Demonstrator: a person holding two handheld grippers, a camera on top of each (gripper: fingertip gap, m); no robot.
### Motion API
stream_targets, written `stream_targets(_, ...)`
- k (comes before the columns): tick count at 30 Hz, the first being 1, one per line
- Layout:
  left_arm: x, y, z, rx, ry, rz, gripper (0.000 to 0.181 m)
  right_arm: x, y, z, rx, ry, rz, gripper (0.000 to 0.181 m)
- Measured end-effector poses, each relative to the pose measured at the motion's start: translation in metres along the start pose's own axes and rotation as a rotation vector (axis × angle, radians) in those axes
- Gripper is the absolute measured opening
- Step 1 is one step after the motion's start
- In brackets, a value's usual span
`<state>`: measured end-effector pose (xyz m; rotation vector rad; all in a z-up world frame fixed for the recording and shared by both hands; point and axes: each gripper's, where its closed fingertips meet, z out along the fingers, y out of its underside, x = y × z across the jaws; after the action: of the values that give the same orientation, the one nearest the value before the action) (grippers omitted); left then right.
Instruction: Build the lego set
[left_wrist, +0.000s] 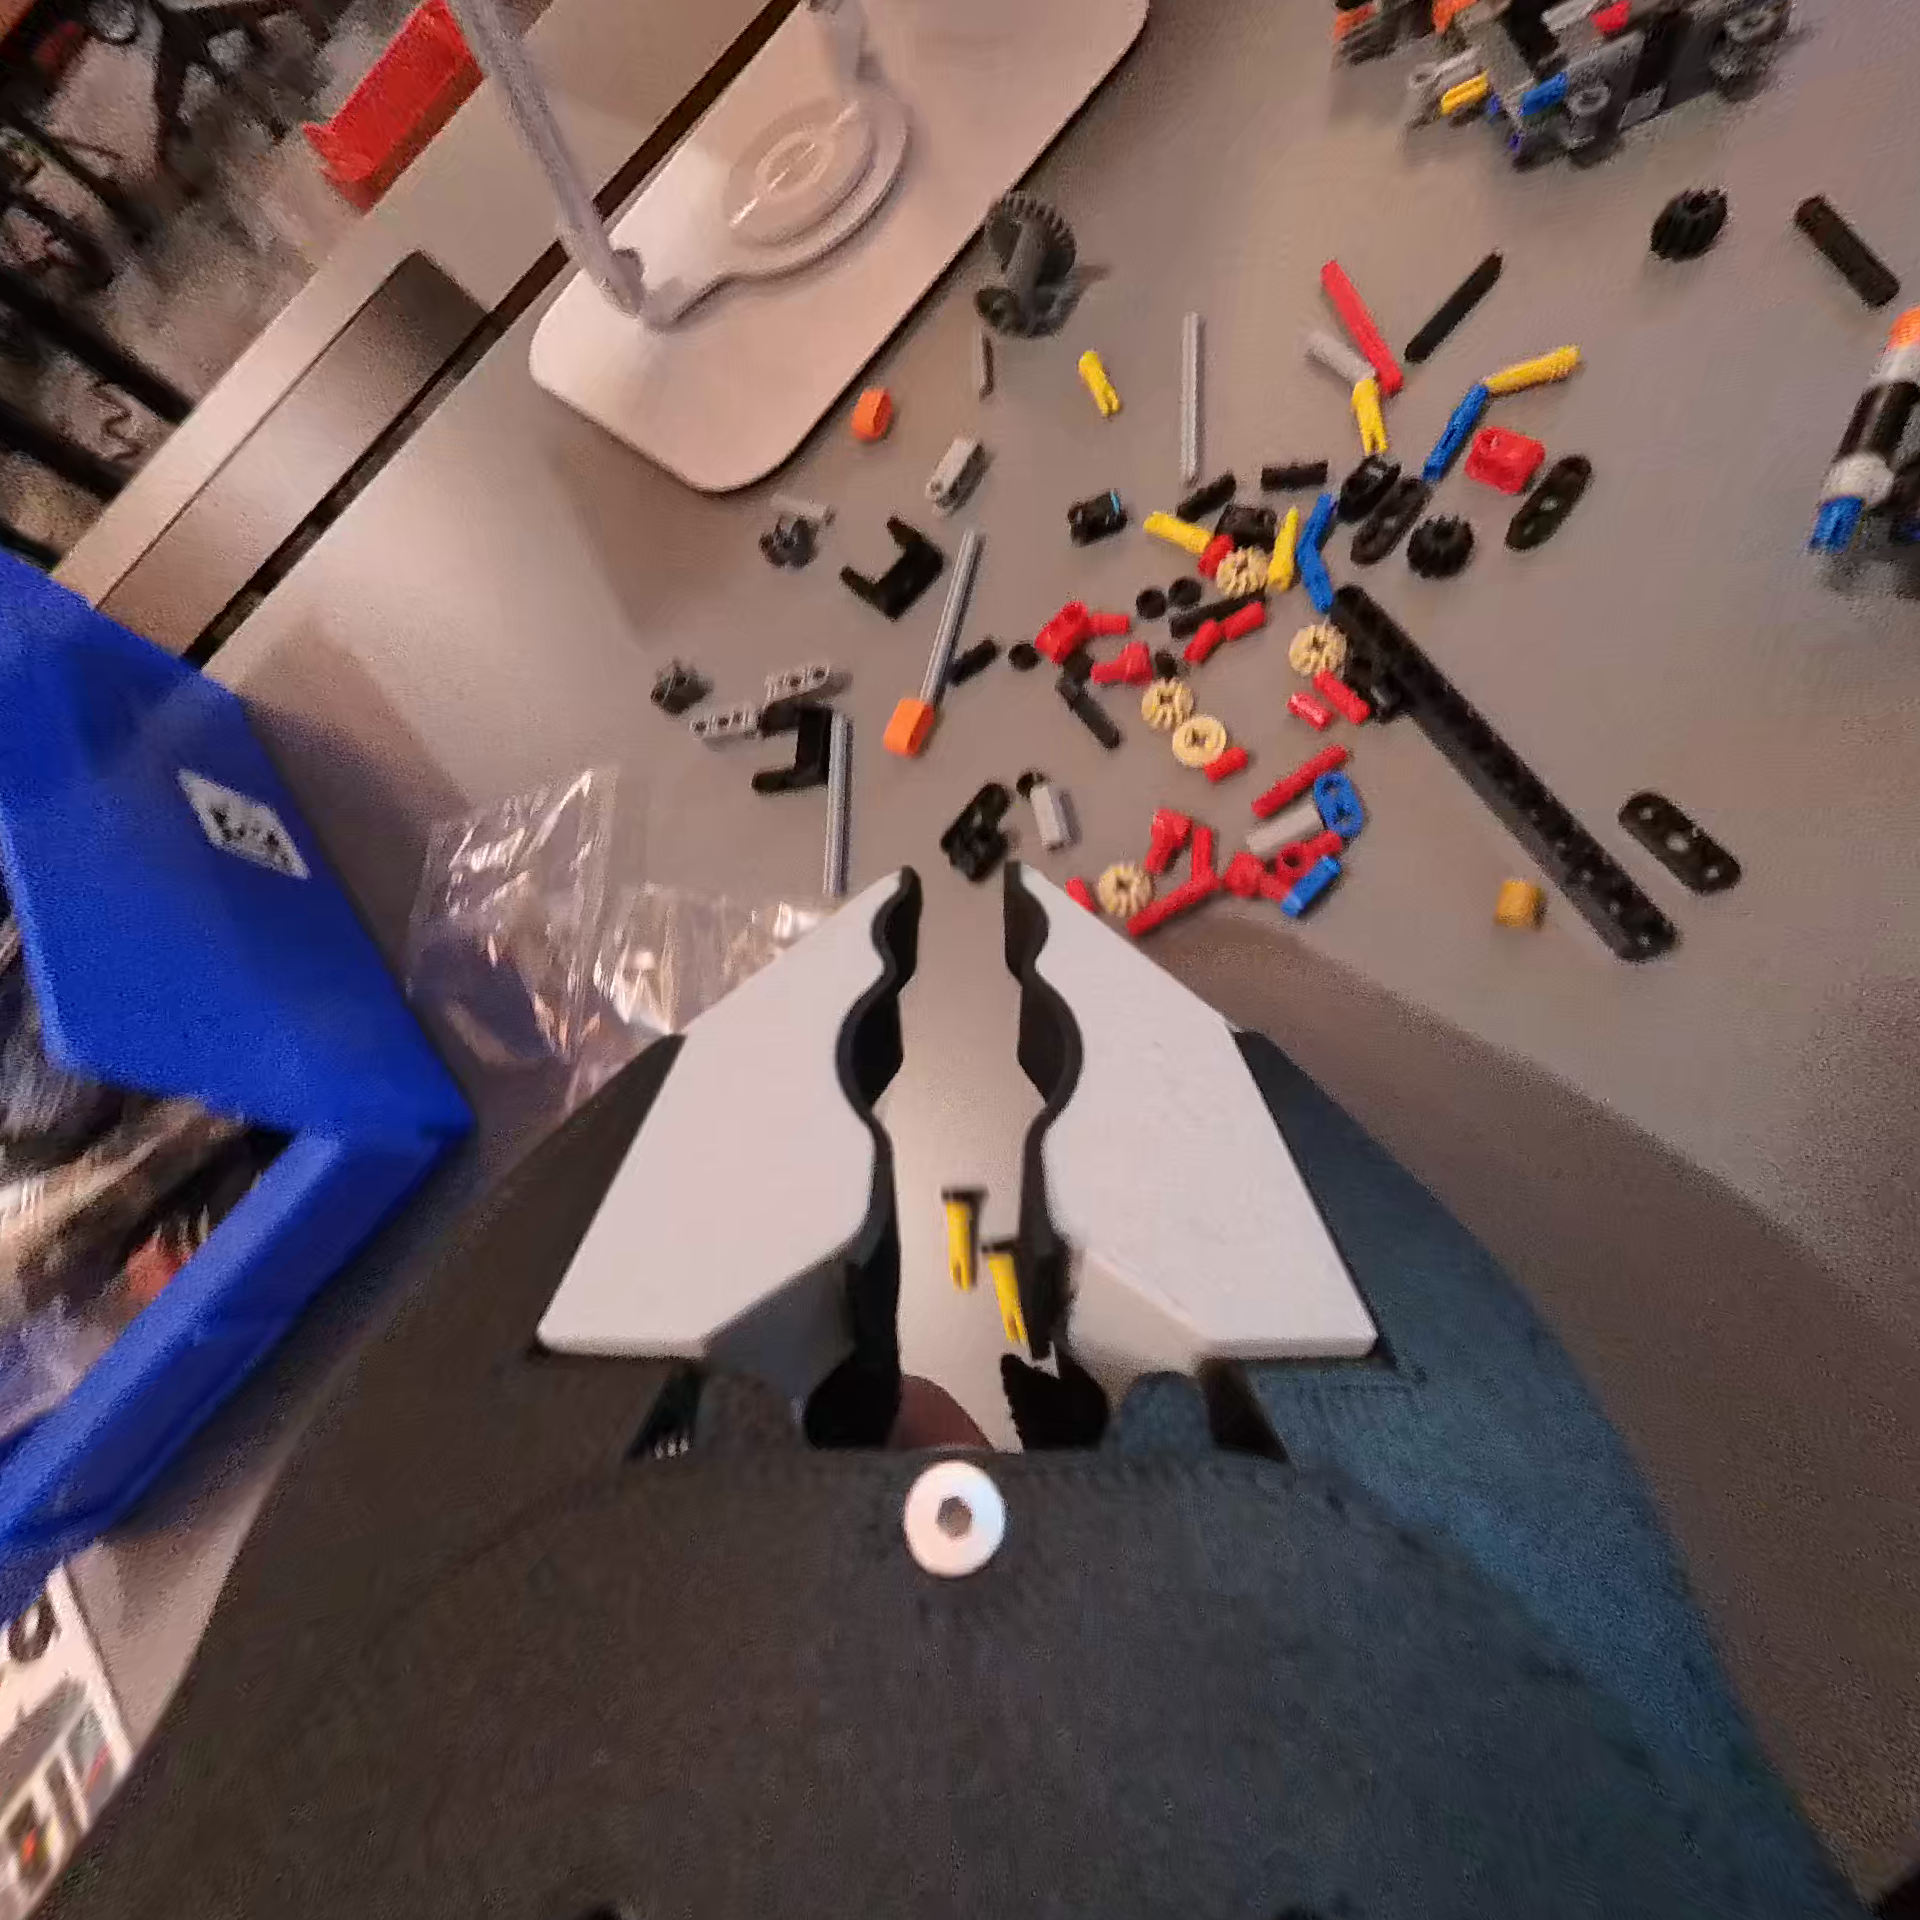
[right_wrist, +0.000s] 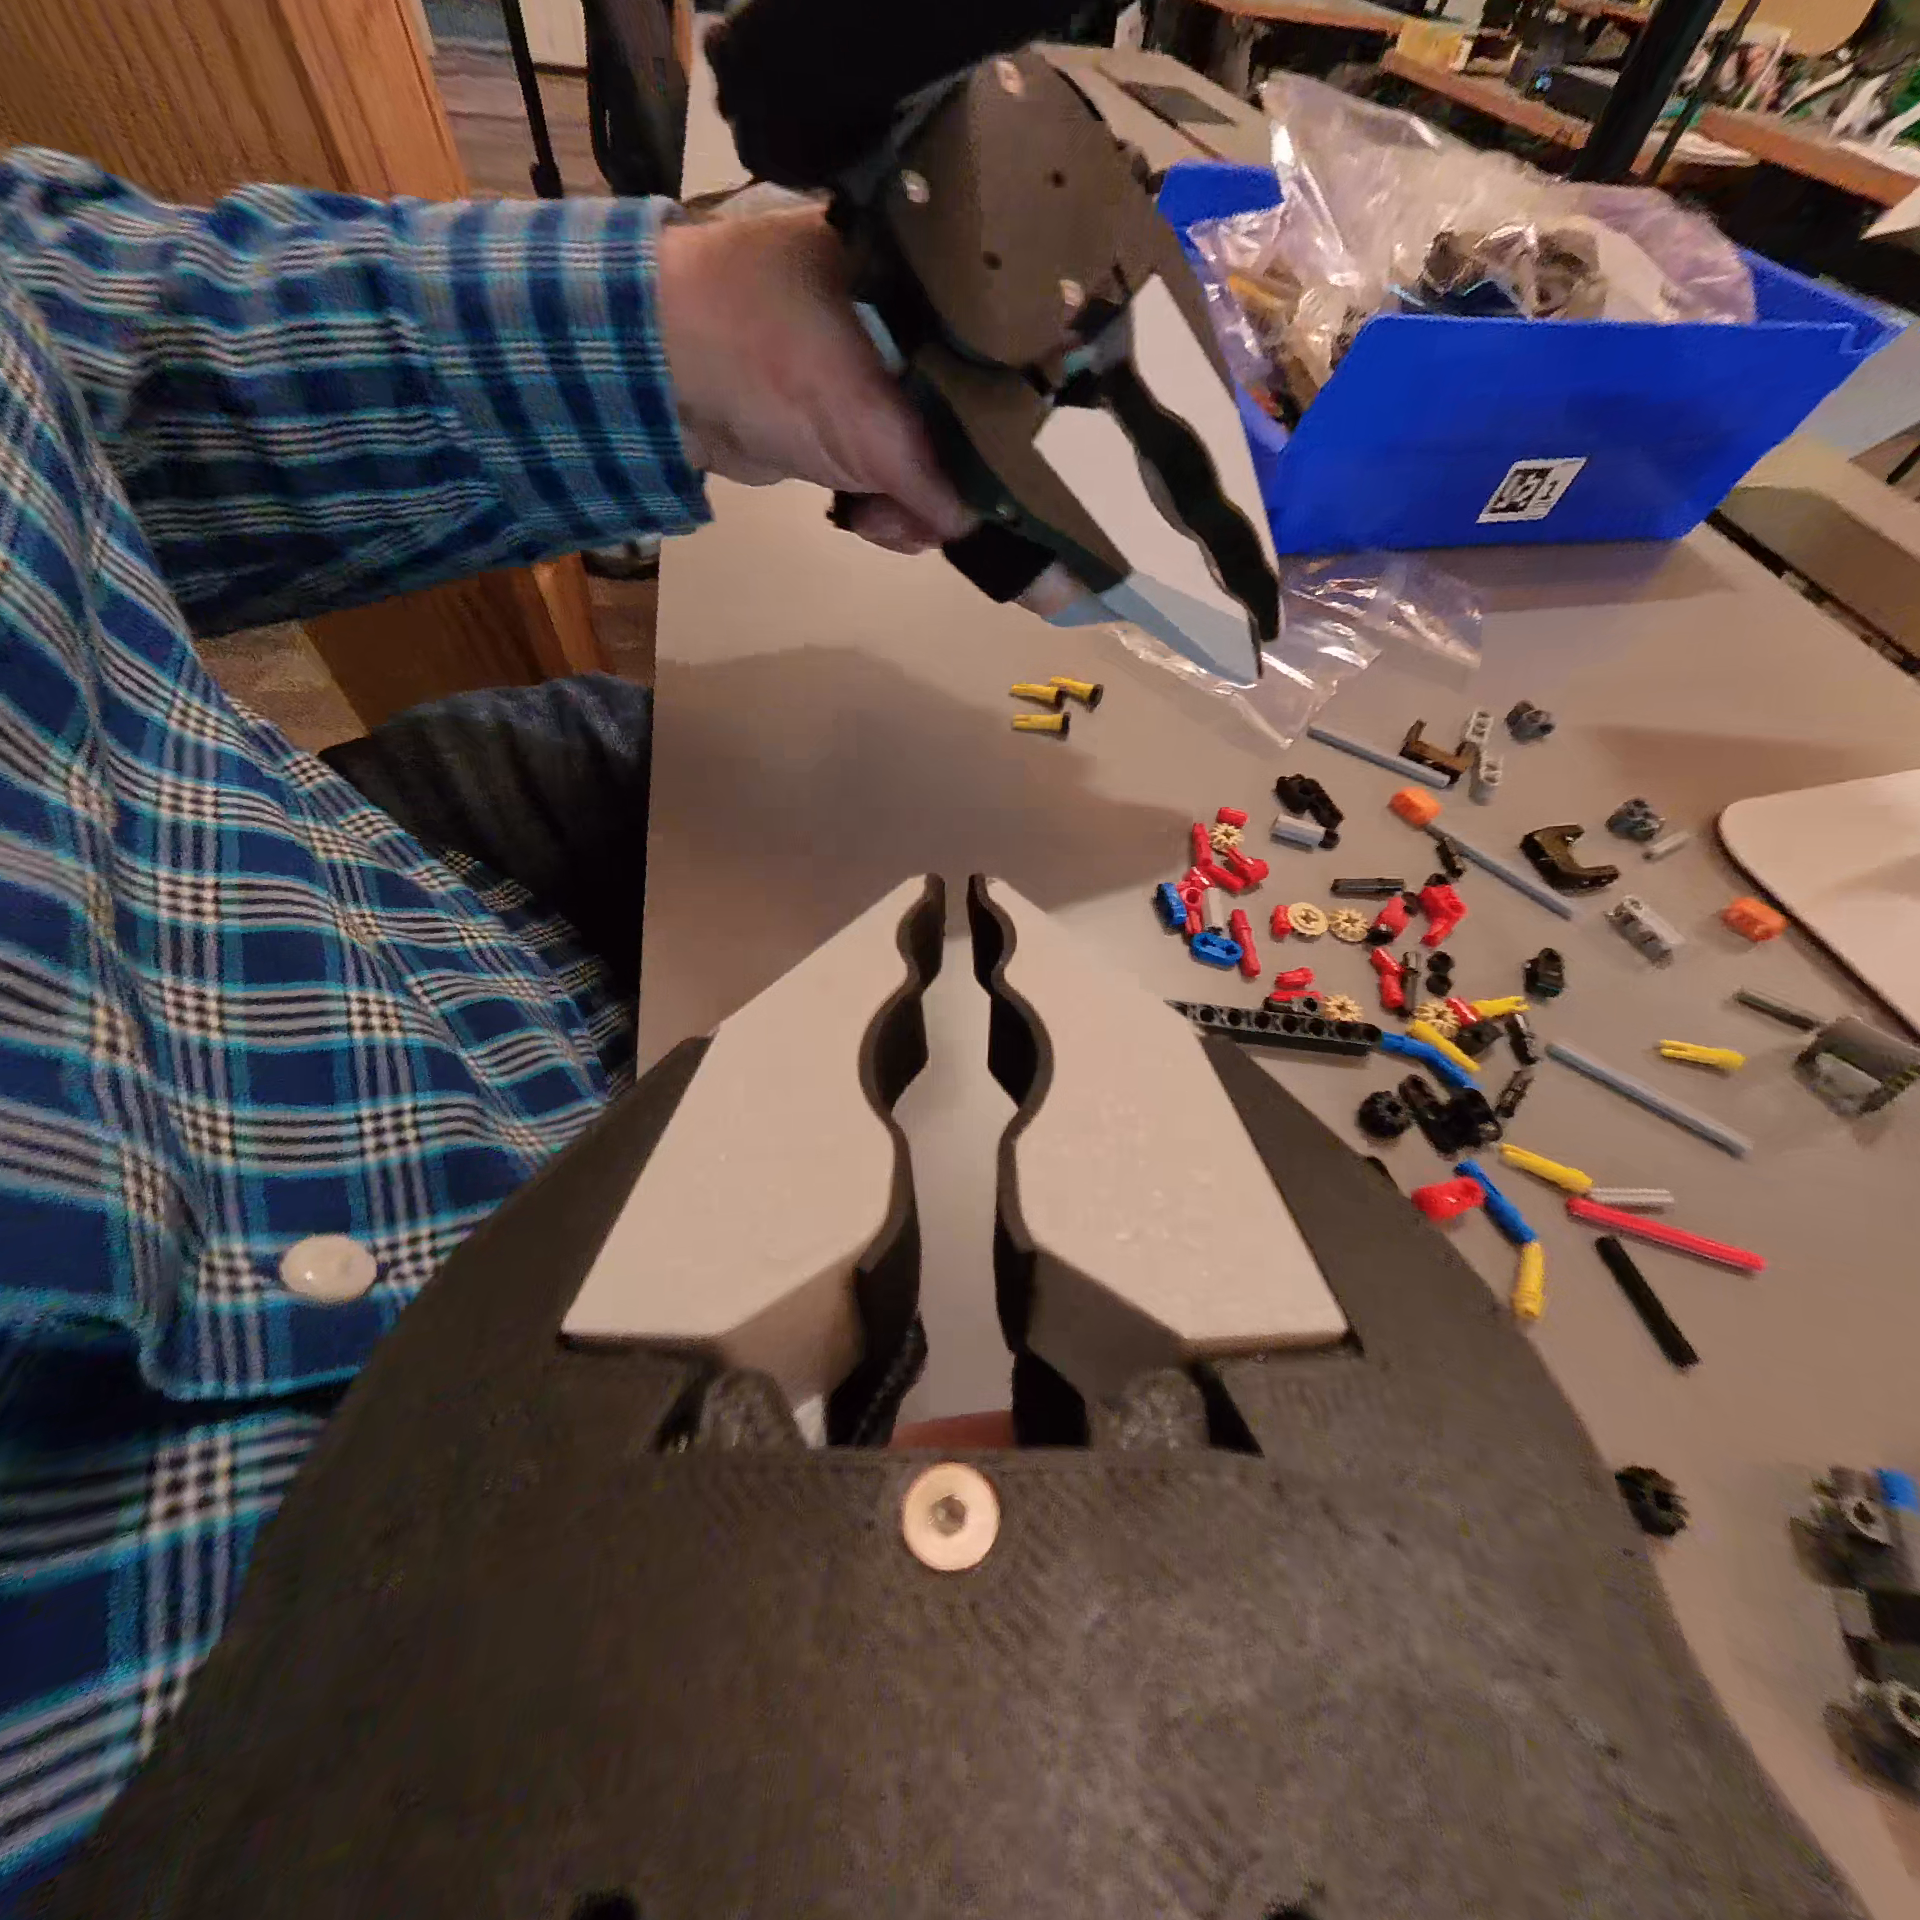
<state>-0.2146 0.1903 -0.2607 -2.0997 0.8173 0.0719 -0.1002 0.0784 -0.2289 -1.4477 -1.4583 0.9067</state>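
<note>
Loose Lego Technic parts (left_wrist: 1226, 665) lie scattered on the grey table (left_wrist: 1558, 1143): red, blue, yellow and black pins, tan gears and a long black beam (left_wrist: 1496, 769). They also show in the right wrist view (right_wrist: 1403, 966). My left gripper (left_wrist: 961, 883) is slightly open and empty, above three yellow pins (right_wrist: 1049, 701), two of which show between its fingers (left_wrist: 961, 1236). In the right wrist view a hand holds the left gripper (right_wrist: 1242, 629) above the table. My right gripper (right_wrist: 956, 888) is shut and empty, near the table's front edge, left of the pile.
A blue bin (right_wrist: 1507, 436) with bagged parts stands beyond the pile, an empty clear bag (right_wrist: 1340, 623) in front of it. A white flat stand base (left_wrist: 831, 260) lies at the back. Partly built models sit at the side (left_wrist: 1558, 73) (right_wrist: 1870, 1600). A plaid sleeve (right_wrist: 312, 416) fills the left.
</note>
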Motion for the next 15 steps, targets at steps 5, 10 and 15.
stream_targets(5,0.014,-0.023,0.027,-0.002,0.111,0.082,0.014,0.018,0.0,-0.025,0.041,0.038,0.02,0.003)
stream_targets(10,0.034,-0.042,0.051,-0.025,0.193,0.196,0.013,0.047,0.01,-0.048,0.045,0.118,0.049,0.003)
stream_targets(15,0.056,-0.052,0.077,-0.101,0.309,0.107,0.012,0.065,0.022,-0.063,0.045,0.176,0.079,0.003)
